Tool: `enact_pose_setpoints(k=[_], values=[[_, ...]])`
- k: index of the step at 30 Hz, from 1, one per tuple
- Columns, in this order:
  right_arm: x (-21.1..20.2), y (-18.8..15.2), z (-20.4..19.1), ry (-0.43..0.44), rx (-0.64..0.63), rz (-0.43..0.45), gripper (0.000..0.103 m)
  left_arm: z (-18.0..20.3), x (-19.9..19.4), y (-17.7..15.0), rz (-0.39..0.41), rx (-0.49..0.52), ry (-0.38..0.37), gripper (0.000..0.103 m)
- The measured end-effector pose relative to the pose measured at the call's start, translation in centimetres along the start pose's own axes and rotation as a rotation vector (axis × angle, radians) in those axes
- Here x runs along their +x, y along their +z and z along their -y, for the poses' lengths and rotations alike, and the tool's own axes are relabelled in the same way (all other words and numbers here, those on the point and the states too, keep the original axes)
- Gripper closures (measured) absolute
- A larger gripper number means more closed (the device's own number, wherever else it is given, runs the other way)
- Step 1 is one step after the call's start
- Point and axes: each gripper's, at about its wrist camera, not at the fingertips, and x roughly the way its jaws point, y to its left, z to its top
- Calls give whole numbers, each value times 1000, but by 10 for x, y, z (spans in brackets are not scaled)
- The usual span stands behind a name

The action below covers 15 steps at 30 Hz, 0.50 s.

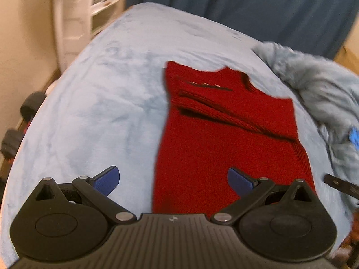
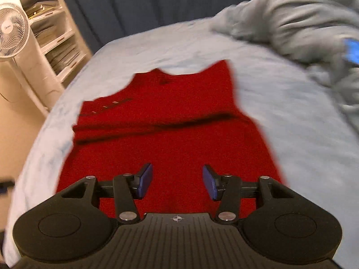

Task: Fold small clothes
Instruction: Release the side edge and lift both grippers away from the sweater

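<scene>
A red knit garment (image 1: 224, 134) lies flat on the light blue bed cover (image 1: 101, 103), with its sides folded in and its neckline at the far end. My left gripper (image 1: 172, 180) hovers over the garment's near left edge, jaws wide open and empty. In the right wrist view the same red garment (image 2: 170, 121) fills the middle. My right gripper (image 2: 177, 182) hangs above its near hem, jaws partly open, with nothing between the blue pads (image 2: 209, 182). A black part of the right gripper (image 1: 341, 185) shows at the left wrist view's right edge.
A rumpled grey-blue blanket (image 2: 298, 22) is heaped at the right side of the bed. A white fan (image 2: 13, 31) and white shelves (image 2: 53, 33) stand left of the bed. A dark blue curtain (image 2: 145, 4) hangs behind. Dark dumbbells (image 1: 20, 121) lie on the floor at left.
</scene>
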Motion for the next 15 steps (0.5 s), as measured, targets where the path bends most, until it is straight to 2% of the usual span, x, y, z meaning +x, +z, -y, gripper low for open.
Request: enact_pose_setpoints(k=[3, 6, 15], values=[[-47, -36, 15, -62, -30, 42, 40, 28, -16, -18, 4, 88, 0, 0], [-83, -57, 14, -68, -81, 67, 38, 48, -29, -40, -27, 126, -23, 0], [-159, -76, -10, -9, -147, 188, 34, 72, -81, -107, -63, 163, -57, 0]])
